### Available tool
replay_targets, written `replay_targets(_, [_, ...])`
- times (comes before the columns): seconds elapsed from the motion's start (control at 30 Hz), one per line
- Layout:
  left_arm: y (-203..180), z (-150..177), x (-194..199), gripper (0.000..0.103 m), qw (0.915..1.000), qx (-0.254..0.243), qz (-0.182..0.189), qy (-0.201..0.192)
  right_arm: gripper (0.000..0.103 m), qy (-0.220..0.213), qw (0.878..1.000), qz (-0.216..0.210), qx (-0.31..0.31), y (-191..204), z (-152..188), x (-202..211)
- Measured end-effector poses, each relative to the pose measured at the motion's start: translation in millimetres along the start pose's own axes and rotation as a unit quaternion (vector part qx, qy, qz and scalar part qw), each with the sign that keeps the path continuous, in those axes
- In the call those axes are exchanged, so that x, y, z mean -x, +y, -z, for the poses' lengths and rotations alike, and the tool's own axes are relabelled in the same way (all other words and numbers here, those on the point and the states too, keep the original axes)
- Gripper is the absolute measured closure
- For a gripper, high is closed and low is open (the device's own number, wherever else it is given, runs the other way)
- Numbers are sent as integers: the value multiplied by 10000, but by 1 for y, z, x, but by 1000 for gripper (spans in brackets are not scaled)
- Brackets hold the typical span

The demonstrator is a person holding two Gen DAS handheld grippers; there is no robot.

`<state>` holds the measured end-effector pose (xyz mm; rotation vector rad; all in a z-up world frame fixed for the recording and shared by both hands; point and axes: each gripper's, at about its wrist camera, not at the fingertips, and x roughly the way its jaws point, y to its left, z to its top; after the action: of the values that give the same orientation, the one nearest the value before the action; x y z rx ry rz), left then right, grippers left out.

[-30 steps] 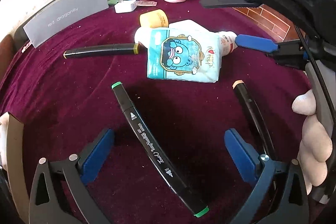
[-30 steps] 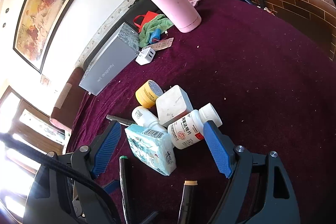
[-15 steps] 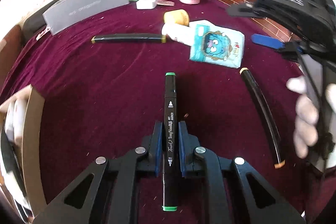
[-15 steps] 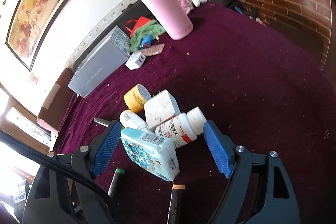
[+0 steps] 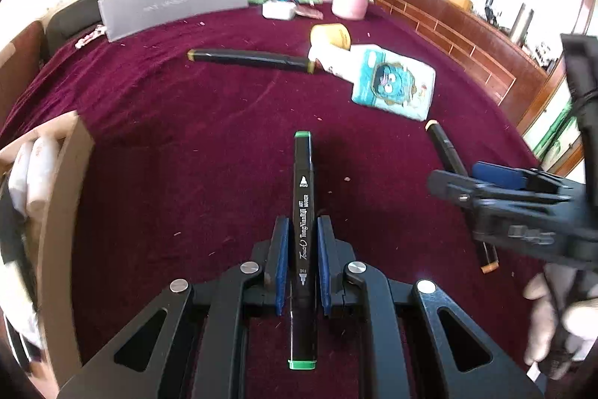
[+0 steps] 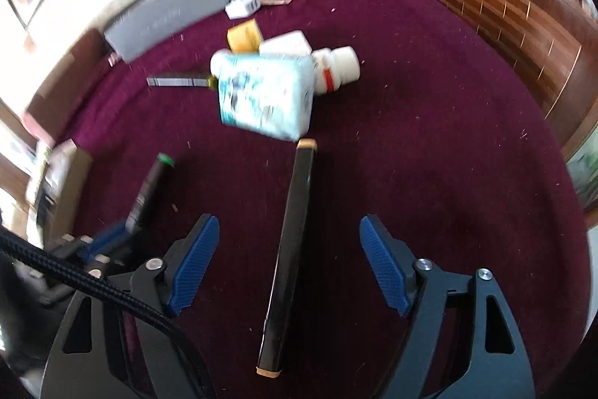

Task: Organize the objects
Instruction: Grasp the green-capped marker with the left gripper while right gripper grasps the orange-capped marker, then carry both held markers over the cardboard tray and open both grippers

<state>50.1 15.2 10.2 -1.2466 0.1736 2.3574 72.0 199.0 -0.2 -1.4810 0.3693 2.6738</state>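
Green-capped marker (image 5: 302,242) is clamped in our left gripper (image 5: 302,264), held mid-barrel off the maroon cloth (image 5: 168,122). Right gripper (image 6: 289,266) has just been closing but isn't gripping; the tan-capped marker (image 6: 293,249) lies on the cloth between its pads, untouched. Risks: we think an off-centre squeeze could roll that marker away, and the two grippers are near enough to clash. Legible: "Touch", "TongNianBiJi ART MARKER".
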Motion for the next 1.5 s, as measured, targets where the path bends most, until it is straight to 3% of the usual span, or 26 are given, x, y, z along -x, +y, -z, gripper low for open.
replay_targets(0.1, [13, 4, 16, 92, 9998, 146, 67, -146, 36, -103, 9987, 448, 226, 11, 3, -4])
replay_targets(0.17, [23, 7, 25, 92, 9993, 259, 103, -244, 50, -160, 9970, 693, 304, 13, 5, -3])
replay_targets(0.23, [32, 11, 31, 92, 9987, 360, 149, -329, 71, -175, 9961, 808, 322, 10, 5, -1])
replay_targets(0.33, [44, 17, 38, 92, 9977, 494, 249, -398, 90, -106, 9962, 825, 250, 5, 6, 4])
replay_targets(0.53, [57, 30, 51, 91, 9961, 628, 293, -540, 90, -7, 9979, 615, 189, 6, 10, 8])
replay_targets(0.77, [74, 37, 69, 91, 9926, 871, 357, -768, 90, -95, 9988, -418, -234, 11, 10, 29])
replay_targets(0.87, [81, 40, 79, 91, 9907, 972, 354, -884, 90, -225, 9976, -622, -219, 25, 9, 38])
replay_targets(1.1, [97, 46, 110, 91, 9855, 1044, 191, -1321, 90, -568, 9938, -952, 82, 62, -1, 57])
replay_targets(1.5, [159, 74, 161, 91, 9704, 1577, -357, -1792, 90, -655, 9780, -1759, 909, 150, -9, 78])
